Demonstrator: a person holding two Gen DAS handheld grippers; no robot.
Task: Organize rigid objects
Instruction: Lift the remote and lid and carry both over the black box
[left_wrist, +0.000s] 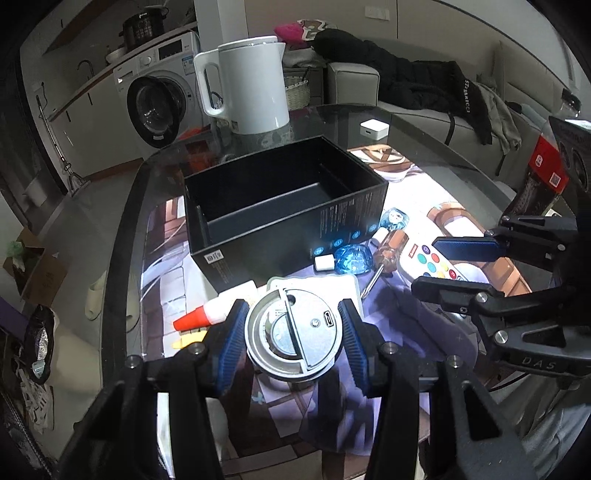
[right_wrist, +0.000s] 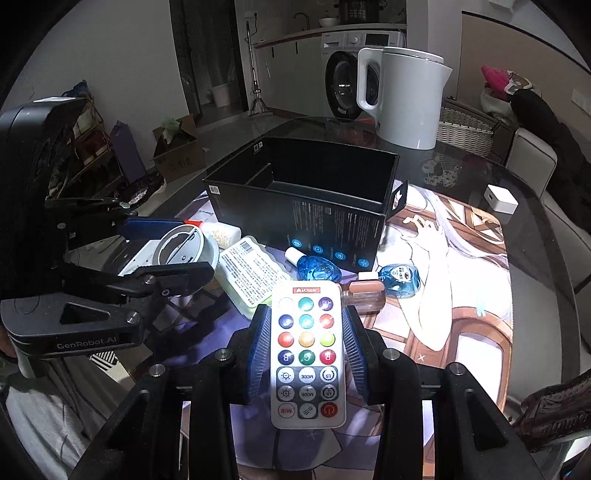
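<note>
Kettle: a white kettle (left_wrist: 251, 85) is standing on the glass table (left_wrist: 424, 147).
Washer: a washing machine (left_wrist: 162, 92) is sitting behind.
Sofa: dark clothes (left_wrist: 417, 88) are lying there.

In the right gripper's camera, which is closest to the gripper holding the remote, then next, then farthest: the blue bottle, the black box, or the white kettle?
1. Blue bottle, on the mat just beyond the remote.
2. Black box, behind the bottle.
3. White kettle, far side of the table.

A home: washing machine (left_wrist: 159, 107), sofa (left_wrist: 424, 107), kettle (left_wrist: 251, 85).
</note>
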